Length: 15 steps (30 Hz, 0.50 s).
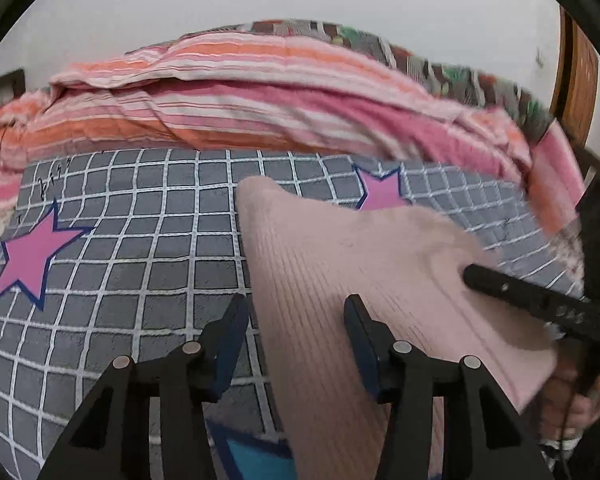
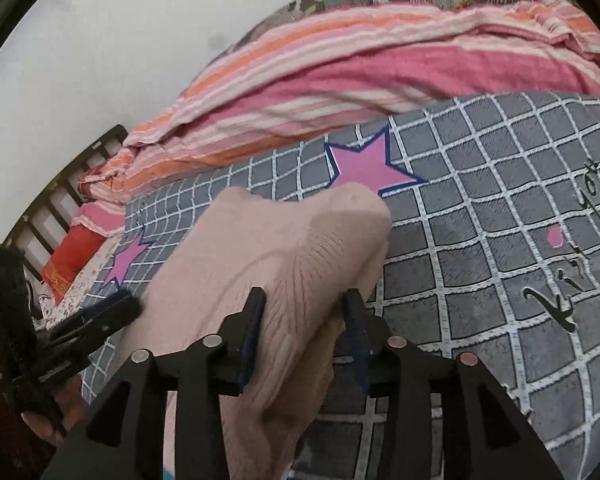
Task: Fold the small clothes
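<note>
A pale pink ribbed knit garment (image 1: 340, 272) lies folded on the grey checked sheet (image 1: 140, 256) with pink stars. My left gripper (image 1: 296, 312) is open just over the garment's left edge, with cloth lying between its fingers but not pinched. In the right wrist view the same garment (image 2: 268, 248) bulges into a raised fold. My right gripper (image 2: 305, 304) stands open around that fold, its pads not squeezing it. The right gripper's fingers (image 1: 540, 304) also show at the garment's right side, and the left gripper (image 2: 96, 316) shows at the garment's left edge.
A bunched pink, orange and white striped blanket (image 1: 260, 92) runs along the far side of the sheet, with a patterned cover (image 1: 440, 64) behind it against a pale wall. A dark slatted bed frame (image 2: 60, 200) and a red item (image 2: 76, 256) sit at the left.
</note>
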Tool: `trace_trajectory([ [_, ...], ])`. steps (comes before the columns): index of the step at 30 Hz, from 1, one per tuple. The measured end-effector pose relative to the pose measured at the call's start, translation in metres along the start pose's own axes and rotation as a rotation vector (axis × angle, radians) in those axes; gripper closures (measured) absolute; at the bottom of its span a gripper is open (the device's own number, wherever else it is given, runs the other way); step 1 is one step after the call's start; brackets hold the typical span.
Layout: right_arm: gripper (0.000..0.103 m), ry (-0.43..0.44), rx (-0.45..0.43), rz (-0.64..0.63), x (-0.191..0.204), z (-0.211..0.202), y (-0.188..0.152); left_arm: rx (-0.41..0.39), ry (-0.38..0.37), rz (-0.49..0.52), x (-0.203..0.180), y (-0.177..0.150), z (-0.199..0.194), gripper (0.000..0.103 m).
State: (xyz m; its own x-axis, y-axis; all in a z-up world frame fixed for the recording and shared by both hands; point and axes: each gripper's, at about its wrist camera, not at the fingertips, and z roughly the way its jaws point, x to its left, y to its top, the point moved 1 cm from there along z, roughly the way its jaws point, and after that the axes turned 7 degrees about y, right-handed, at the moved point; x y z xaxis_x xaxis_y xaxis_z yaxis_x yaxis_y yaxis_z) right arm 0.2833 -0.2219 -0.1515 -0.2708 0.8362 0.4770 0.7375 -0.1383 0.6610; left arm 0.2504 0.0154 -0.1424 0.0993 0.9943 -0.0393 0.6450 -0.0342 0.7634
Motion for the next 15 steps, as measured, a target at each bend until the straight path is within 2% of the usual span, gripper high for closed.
trace_trajectory([
  [3, 0.06, -0.014, -0.004, -0.013, 0.0, 0.005, 0.0, -0.004, -0.004, -0.037, 0.001, -0.013, 0.011, 0.057],
  [6, 0.066, -0.037, -0.014, -0.032, 0.002, 0.009, 0.002, 0.004, -0.006, -0.023, 0.0, -0.01, 0.012, 0.057],
  [8, 0.084, -0.045, -0.023, -0.045, 0.004, 0.011, 0.002, 0.006, 0.002, -0.02, -0.001, -0.01, 0.014, 0.056],
  [10, 0.088, -0.035, -0.031, -0.064, 0.008, 0.011, 0.003, -0.002, 0.014, -0.01, -0.004, -0.01, 0.015, 0.056],
  [15, 0.089, -0.036, -0.099, -0.106, 0.014, 0.0, 0.002, -0.01, 0.017, -0.009, -0.004, -0.011, 0.014, 0.055],
])
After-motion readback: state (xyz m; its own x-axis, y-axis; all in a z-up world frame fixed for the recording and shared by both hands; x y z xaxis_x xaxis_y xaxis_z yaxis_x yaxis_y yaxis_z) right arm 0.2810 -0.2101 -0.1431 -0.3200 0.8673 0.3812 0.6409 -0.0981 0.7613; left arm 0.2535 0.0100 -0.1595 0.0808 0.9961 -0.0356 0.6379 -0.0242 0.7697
